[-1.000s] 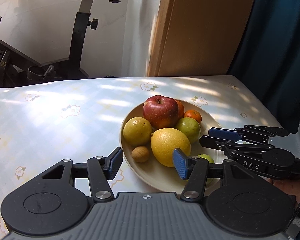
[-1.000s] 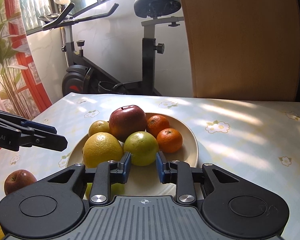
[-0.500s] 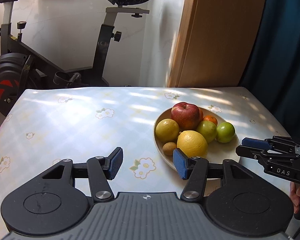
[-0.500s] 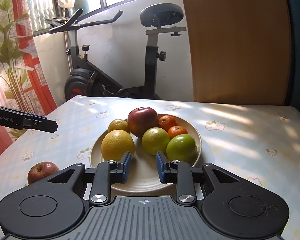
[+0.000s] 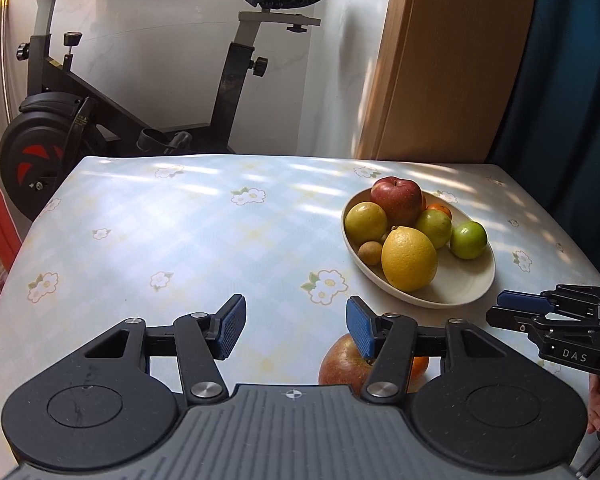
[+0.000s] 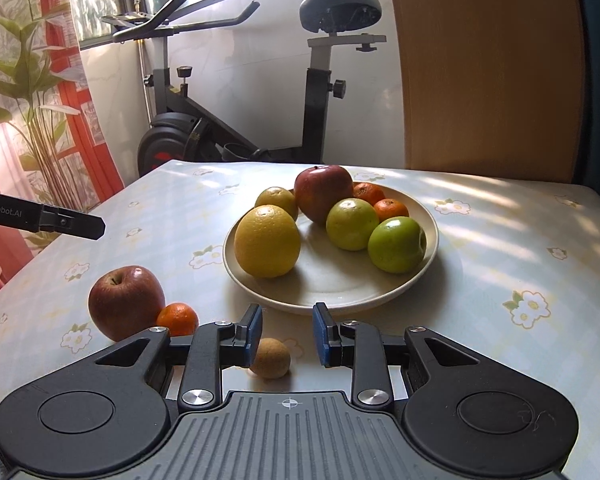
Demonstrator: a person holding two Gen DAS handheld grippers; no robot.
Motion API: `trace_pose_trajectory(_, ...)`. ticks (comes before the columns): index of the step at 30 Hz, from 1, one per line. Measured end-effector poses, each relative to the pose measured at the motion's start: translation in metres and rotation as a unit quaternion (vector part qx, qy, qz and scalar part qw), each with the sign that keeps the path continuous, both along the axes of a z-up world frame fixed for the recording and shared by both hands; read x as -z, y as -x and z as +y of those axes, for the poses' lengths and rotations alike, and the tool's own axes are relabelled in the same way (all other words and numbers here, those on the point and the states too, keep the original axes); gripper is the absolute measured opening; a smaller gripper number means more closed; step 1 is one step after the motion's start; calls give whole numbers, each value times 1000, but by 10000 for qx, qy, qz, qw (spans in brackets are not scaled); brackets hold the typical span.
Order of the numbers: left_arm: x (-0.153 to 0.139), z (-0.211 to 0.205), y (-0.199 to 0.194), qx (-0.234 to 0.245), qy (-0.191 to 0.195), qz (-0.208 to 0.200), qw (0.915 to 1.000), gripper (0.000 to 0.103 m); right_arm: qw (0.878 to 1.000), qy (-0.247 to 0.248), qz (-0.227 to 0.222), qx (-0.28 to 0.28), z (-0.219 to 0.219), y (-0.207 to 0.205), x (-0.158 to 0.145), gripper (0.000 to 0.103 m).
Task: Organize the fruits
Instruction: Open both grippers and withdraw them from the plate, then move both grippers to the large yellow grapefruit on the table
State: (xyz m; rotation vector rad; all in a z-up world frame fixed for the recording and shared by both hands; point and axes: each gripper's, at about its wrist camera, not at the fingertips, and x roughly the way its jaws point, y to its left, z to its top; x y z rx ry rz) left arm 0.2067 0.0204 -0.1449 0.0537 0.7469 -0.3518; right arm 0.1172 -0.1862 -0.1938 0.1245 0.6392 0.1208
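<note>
A cream plate (image 6: 340,300) holds a red apple (image 6: 324,192), a big yellow citrus (image 6: 267,242), a green apple (image 6: 398,244), a yellow-green fruit (image 6: 352,224) and two tangerines. Loose on the table in front of it lie another red apple (image 6: 126,302), a tangerine (image 6: 178,318) and a small brown fruit (image 6: 270,358). My right gripper (image 6: 287,334) hangs over the brown fruit, jaws drawn in, nothing between them. My left gripper (image 5: 296,326) is open and empty, left of the plate (image 5: 472,292); the loose apple (image 5: 342,360) shows under its right finger.
The flowered tablecloth (image 5: 180,240) covers the table. An exercise bike (image 5: 228,92) stands behind the far edge, a wooden panel (image 6: 488,72) at back right, a plant and red window frame (image 6: 40,100) on the left. A person's hand (image 5: 598,404) grips the right tool.
Both grippers have drawn back from the plate toward the table's near edge. The loose apple, tangerine and small brown fruit have come into view. Neither opening has changed.
</note>
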Motion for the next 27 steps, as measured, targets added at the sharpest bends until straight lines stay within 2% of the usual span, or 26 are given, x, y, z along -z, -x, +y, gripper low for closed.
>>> trace_pose_trajectory(8, 6, -2, 3, 30, 83, 76, 9999, 58, 9999, -31, 139, -42, 8, 3, 14, 28)
trace_pose_trajectory(17, 11, -5, 8, -4, 220, 245, 9995, 58, 9998, -154, 92, -109, 10, 6, 12, 29)
trace_pose_trajectory(27, 20, -1, 48, 314, 264, 476, 9980, 58, 9989, -334, 148, -302, 30, 33, 7, 29)
